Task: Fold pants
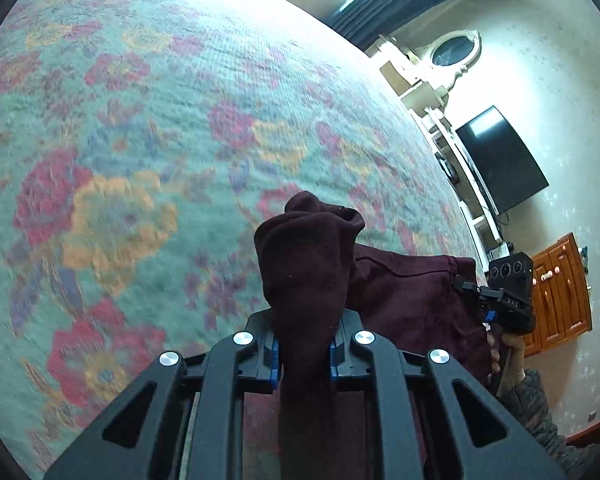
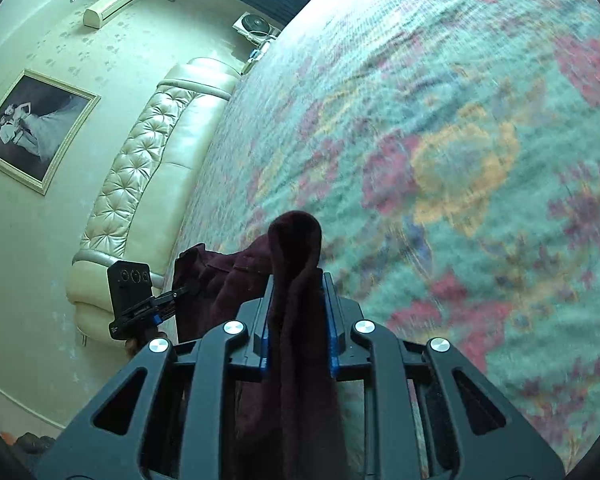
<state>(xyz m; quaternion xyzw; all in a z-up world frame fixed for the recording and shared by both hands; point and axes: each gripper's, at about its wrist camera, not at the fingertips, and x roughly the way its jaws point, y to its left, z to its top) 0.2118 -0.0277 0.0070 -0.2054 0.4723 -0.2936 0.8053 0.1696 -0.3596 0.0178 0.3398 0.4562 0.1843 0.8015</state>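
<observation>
The dark maroon pants point(image 1: 404, 292) hang lifted above the floral bed cover point(image 1: 160, 128). My left gripper point(image 1: 305, 344) is shut on a bunched fold of the pants, which sticks up past the fingers. My right gripper point(image 2: 298, 320) is shut on another bunched part of the pants point(image 2: 296, 248). The cloth stretches between the two grippers. In the left wrist view the right gripper point(image 1: 470, 288) shows at the right, gripping the cloth's edge. In the right wrist view the left gripper point(image 2: 180, 294) shows at the left, gripping the cloth.
The bed cover point(image 2: 460, 140) fills most of both views. A tufted cream headboard point(image 2: 140, 168) and a framed picture point(image 2: 32, 128) are at the left. A black TV point(image 1: 500, 160), white shelves and a wooden cabinet point(image 1: 560, 292) stand by the wall.
</observation>
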